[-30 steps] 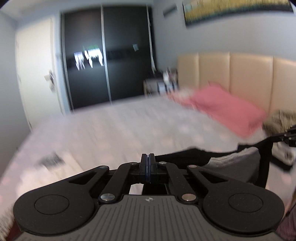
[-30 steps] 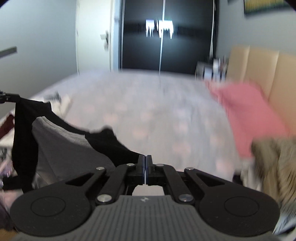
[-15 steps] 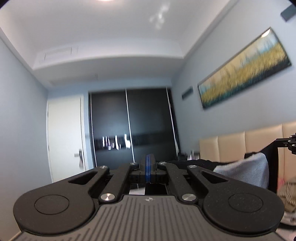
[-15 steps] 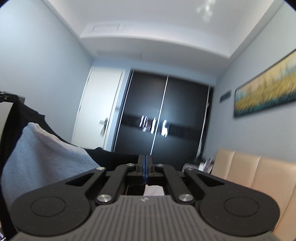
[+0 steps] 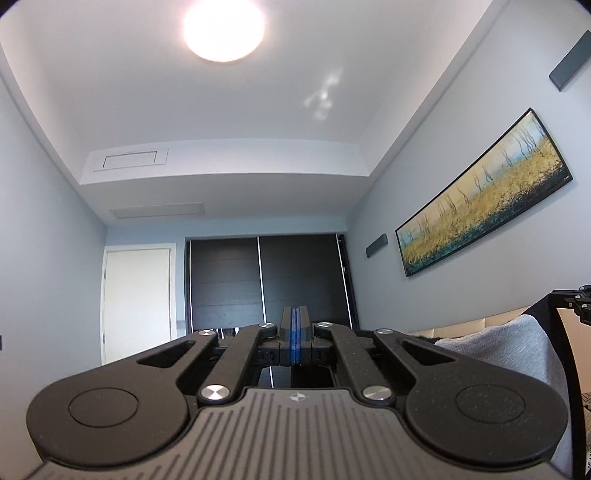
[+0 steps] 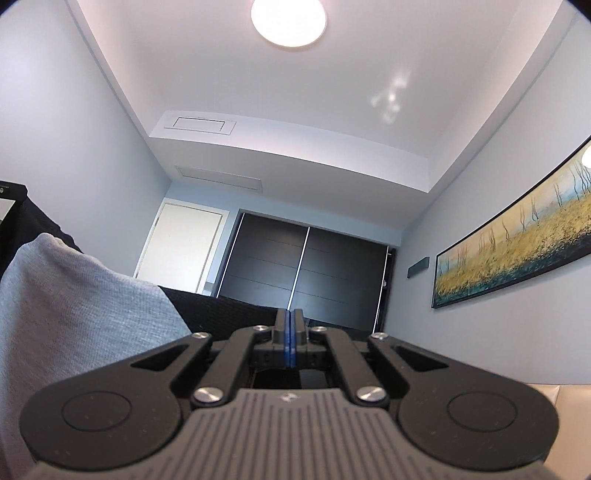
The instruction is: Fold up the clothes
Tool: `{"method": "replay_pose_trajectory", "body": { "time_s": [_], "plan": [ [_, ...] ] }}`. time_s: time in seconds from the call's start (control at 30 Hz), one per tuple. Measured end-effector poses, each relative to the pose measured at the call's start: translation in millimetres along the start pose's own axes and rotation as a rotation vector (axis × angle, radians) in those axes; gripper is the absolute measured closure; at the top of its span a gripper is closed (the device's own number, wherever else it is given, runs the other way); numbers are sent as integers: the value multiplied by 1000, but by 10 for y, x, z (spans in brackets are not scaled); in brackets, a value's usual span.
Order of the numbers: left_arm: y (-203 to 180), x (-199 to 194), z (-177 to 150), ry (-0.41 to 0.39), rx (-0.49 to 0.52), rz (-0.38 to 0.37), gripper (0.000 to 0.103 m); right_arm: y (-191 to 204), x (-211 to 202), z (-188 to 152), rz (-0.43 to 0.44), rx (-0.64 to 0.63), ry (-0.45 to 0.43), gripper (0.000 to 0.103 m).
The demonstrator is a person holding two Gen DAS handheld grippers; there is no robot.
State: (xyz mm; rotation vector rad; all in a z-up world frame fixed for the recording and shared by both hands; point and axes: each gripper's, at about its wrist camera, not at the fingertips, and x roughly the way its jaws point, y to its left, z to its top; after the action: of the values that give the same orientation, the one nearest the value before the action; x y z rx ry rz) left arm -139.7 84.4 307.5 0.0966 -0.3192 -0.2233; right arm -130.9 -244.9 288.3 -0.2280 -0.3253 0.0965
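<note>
Both grippers, left (image 5: 294,321) and right (image 6: 289,325), are clamped on a grey-and-black garment (image 6: 81,306) stretched between them; only the left view shows the headboard (image 5: 476,326); grip points hidden

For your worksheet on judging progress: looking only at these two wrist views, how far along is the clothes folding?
Nothing looks folded yet. In hand: the left tongs and right tongs are both shut, apparently pinching the grey and black garment stretched between them, raised toward the ceiling light. The pinch points themselves are hidden. Left: laying it down and every fold.
</note>
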Motion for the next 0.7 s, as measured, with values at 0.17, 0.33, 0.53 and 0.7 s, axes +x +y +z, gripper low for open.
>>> {"method": "replay_pose_trajectory", "body": {
  "time_s": [0.17, 0.33, 0.53, 0.7],
  "plan": [
    [5, 175, -86, 75, 17, 9, 103, -17, 123, -101, 25, 23, 77, 102],
    [8, 655, -686, 300, 41, -61, 103, 169, 451, -643, 51, -25, 238, 103],
    [-137, 1139, -1903, 680, 1, -146, 103, 337, 913, -1662, 136, -36, 577, 103],
    [-376, 1087, -2847, 960, -70, -297, 103, 454, 959, -2535, 352, 106, 963, 97]
  ]
}}
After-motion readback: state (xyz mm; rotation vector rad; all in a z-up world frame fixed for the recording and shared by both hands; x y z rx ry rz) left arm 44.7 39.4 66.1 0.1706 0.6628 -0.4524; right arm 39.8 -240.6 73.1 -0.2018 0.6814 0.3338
